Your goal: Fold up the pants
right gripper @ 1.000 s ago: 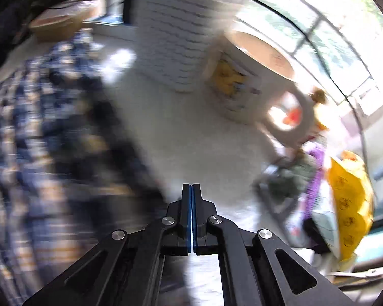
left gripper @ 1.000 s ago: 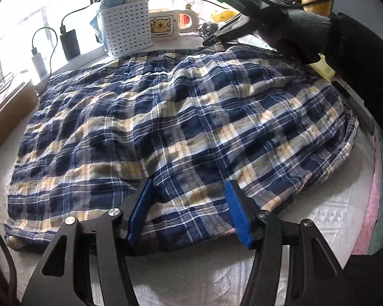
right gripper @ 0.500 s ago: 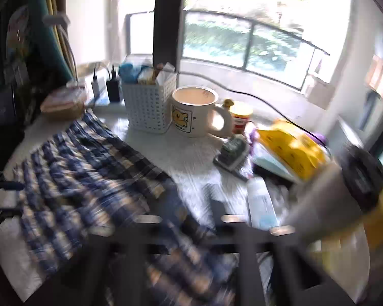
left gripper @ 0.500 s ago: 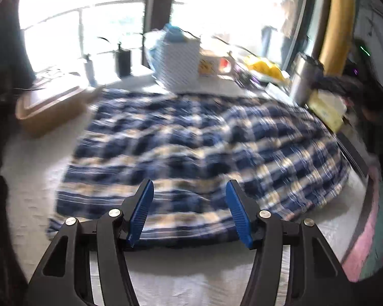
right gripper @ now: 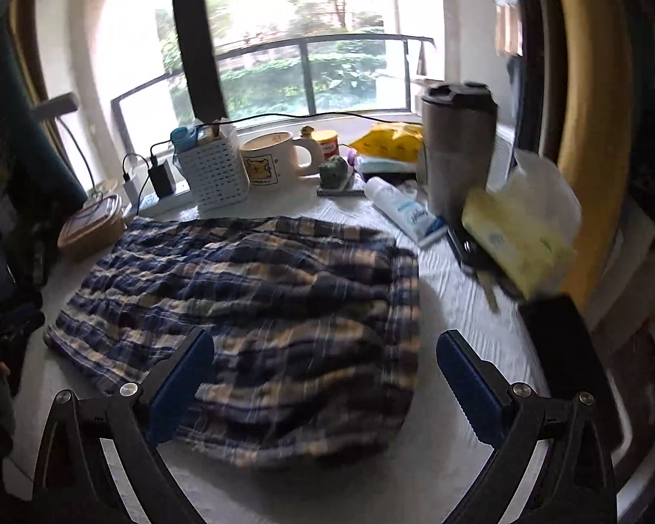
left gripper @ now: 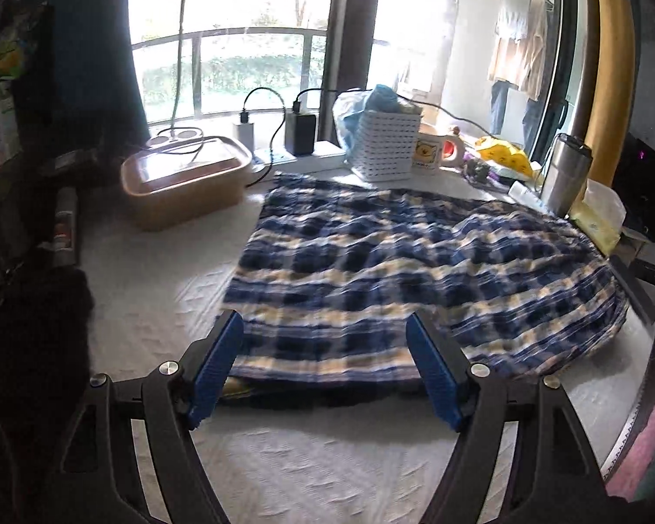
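The left gripper [left gripper: 323,369] and right gripper [right gripper: 325,382] both gape wide, holding nothing — the plaid pants [right gripper: 257,305] lie folded on the white table [left gripper: 153,270]. Motion blur smears the cloth's near edge.

Both wrist views look down over their wide-spread tongs from near the counter's [left gripper: 161,262] front edge toward the window, left from the left, right from the right, sharing the pants [left gripper: 415,270] [right gripper: 257,297], basket [left gripper: 388,144] [right gripper: 216,174] and mug [left gripper: 432,153] [right gripper: 270,161].
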{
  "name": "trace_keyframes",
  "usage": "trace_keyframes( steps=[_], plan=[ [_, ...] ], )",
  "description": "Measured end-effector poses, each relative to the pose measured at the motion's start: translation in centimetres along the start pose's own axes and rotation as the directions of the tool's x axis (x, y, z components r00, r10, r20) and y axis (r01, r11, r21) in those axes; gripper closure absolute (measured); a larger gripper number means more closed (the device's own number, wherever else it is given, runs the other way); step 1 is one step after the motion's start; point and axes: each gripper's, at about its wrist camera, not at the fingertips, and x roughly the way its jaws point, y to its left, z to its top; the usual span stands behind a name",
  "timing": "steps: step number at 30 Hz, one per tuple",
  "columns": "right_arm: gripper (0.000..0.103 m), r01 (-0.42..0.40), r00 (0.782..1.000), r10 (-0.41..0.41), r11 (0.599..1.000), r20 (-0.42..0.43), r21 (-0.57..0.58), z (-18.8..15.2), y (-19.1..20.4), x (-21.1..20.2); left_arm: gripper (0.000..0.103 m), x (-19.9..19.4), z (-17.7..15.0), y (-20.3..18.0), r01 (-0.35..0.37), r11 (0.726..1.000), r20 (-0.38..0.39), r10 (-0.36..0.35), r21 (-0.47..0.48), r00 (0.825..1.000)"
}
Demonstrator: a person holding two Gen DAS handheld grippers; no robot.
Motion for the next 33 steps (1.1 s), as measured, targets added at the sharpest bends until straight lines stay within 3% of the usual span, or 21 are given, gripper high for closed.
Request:
trace_keyframes(
  steps=[5,8,13,18,23,29,31,33],
  plan=[
    [0.000,0.000,0.999,0.000,1.000,-0.035,0.009,-2.1,1.6,0.2,0.026,-0.3,-0.6,1.6,-0.012,1.000,-0.009,0.012,-0.028,1.000],
    [0.000,0.064,0.995,-0.060,0.997,-0.077,0.052,-2.8,1.8,0.5,0.026,-0.7,-0.9,2.4,-0.029,0.999,-0.005,0.028,-0.040,1.000],
    [0.000,-0.010,0.991,0.042,0.970,-0.127,0.244,-4.6,0.5,0.7,0.026,-1.4,-1.3,4.2,-0.085,0.992,-0.001,0.085,-0.093,0.996],
    [0.000,-0.067,0.972,0.129,0.954,-0.198,0.291,-5.9,1.6,3.2,0.026,-1.3,-1.6,4.9,-0.113,0.984,-0.023,0.111,-0.136,0.994],
    [0.000,-0.095,0.973,0.158,0.936,-0.166,0.338,-4.5,0.9,5.4,0.026,-1.5,-1.4,4.7,-0.136,0.982,-0.023,0.134,-0.130,0.991],
    [0.001,-0.146,0.974,0.210,0.866,-0.083,0.479,-3.0,-2.0,7.8,0.026,-1.5,-0.7,4.9,-0.172,0.975,-0.033,0.169,-0.138,0.985],
    [0.010,-0.129,0.979,0.190,0.855,-0.072,0.502,-2.7,-2.8,8.3,0.026,-1.5,-0.4,4.6,-0.177,0.976,-0.036,0.174,-0.130,0.984],
    [0.037,-0.096,0.986,0.154,0.846,-0.067,0.524,-2.6,-3.7,8.9,0.026,-1.4,0.0,4.3,-0.180,0.976,-0.035,0.177,-0.121,0.984]
  ],
)
